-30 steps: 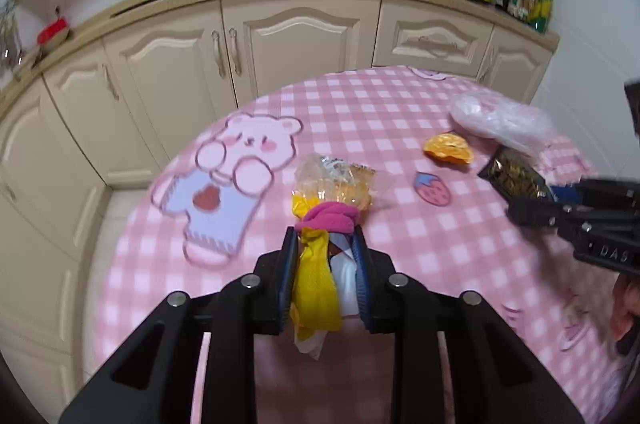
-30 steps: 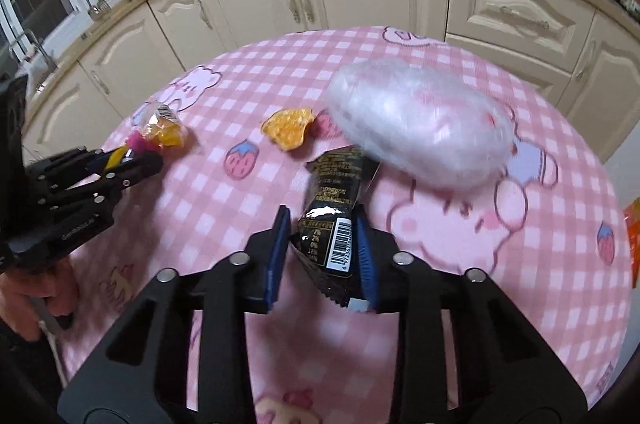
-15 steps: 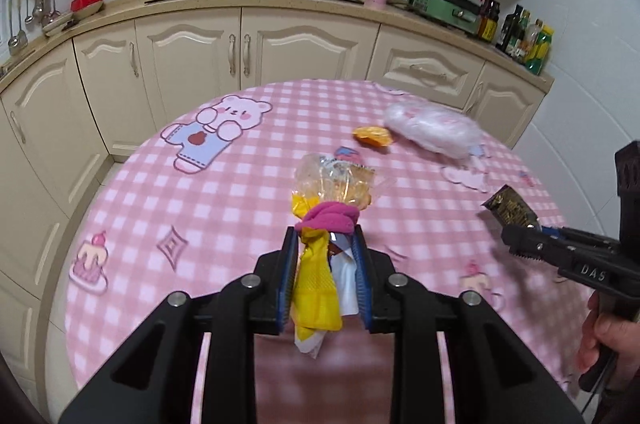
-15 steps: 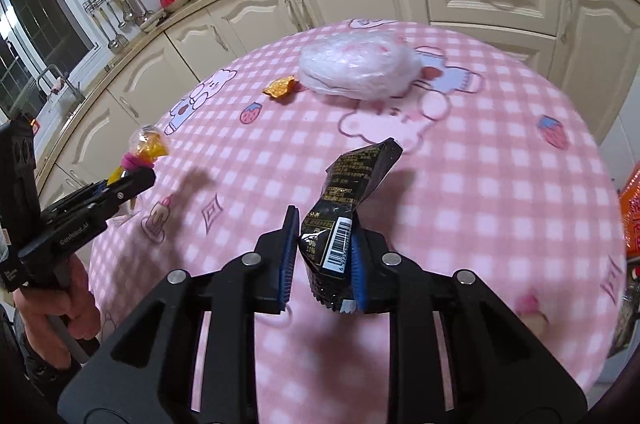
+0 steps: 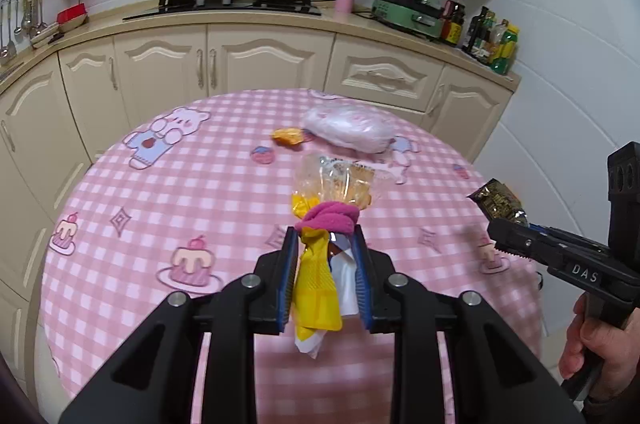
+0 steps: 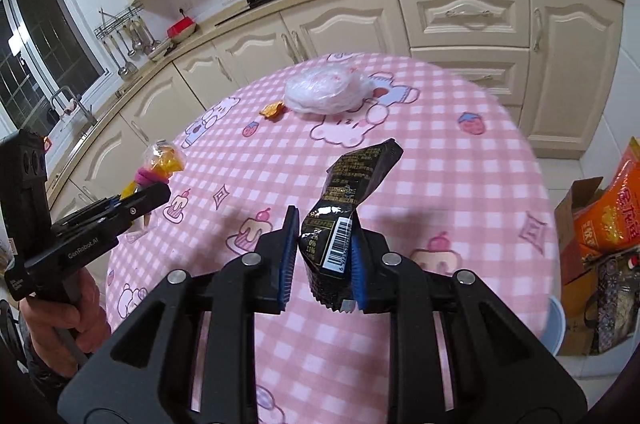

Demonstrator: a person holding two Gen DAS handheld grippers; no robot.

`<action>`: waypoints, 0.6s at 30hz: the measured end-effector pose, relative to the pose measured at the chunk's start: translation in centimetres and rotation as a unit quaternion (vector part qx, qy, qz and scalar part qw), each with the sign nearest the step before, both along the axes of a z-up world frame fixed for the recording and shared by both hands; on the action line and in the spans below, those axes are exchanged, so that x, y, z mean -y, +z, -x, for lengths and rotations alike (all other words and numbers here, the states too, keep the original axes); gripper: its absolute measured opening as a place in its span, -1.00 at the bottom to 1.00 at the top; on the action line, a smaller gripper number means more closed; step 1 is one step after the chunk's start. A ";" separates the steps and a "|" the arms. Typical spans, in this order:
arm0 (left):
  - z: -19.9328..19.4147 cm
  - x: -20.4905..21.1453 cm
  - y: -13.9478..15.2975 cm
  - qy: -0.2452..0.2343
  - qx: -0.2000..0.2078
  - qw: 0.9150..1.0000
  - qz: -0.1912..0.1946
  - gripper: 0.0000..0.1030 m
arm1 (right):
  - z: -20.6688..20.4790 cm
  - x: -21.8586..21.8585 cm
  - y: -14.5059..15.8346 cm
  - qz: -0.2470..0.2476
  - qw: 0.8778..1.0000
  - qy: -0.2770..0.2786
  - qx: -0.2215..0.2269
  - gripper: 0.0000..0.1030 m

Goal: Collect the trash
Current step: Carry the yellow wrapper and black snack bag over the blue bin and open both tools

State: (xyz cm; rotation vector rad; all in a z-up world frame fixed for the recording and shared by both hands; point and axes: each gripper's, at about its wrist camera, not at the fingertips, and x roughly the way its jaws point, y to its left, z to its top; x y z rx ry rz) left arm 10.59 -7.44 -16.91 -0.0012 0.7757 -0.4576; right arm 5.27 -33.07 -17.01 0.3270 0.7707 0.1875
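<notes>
Left gripper (image 5: 325,278): 2 fingers clenched on yellow wrapper bundle (image 5: 316,288), above table (image 5: 168,192). Right gripper (image 6: 322,260): 2 fingers clamped on black snack packet (image 6: 340,220).

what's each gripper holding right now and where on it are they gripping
The left gripper pinches the yellow-and-clear wrapper bundle near its lower end; the right gripper clamps the black snack packet at its bottom barcode end.

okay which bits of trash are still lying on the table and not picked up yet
Two: the crumpled clear plastic bag and the small orange scrap beside it. The black wrapper is clamped in the right gripper, the yellow-and-pink bundle in the left gripper.
</notes>
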 end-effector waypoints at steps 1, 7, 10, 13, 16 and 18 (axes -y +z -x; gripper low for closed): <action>0.3 0.5 0.2 -0.004 0.002 1.000 0.000 -0.51 | 0.3 0.4 0.3 0.002 1.000 -0.003 0.004 -0.54; 1.9 3.8 1.1 -0.032 0.008 0.999 0.004 -0.51 | 2.2 2.8 1.4 0.000 1.000 -0.018 0.020 -0.54; 2.6 5.6 1.3 -0.046 0.007 0.999 0.005 -0.51 | 3.0 4.1 1.6 -0.002 0.999 -0.026 0.025 -0.54; 3.3 7.5 1.5 -0.061 0.008 0.998 0.006 -0.51 | 4.2 5.7 1.8 -0.005 0.999 -0.039 0.029 -0.54; 4.0 9.4 1.7 -0.078 0.010 0.997 0.007 -0.51 | 5.4 7.6 1.9 -0.007 0.998 -0.056 0.032 -0.54; 4.5 10.8 1.8 -0.089 0.011 0.996 0.007 -0.51 | 6.4 9.1 2.0 -0.010 0.997 -0.071 0.036 -0.54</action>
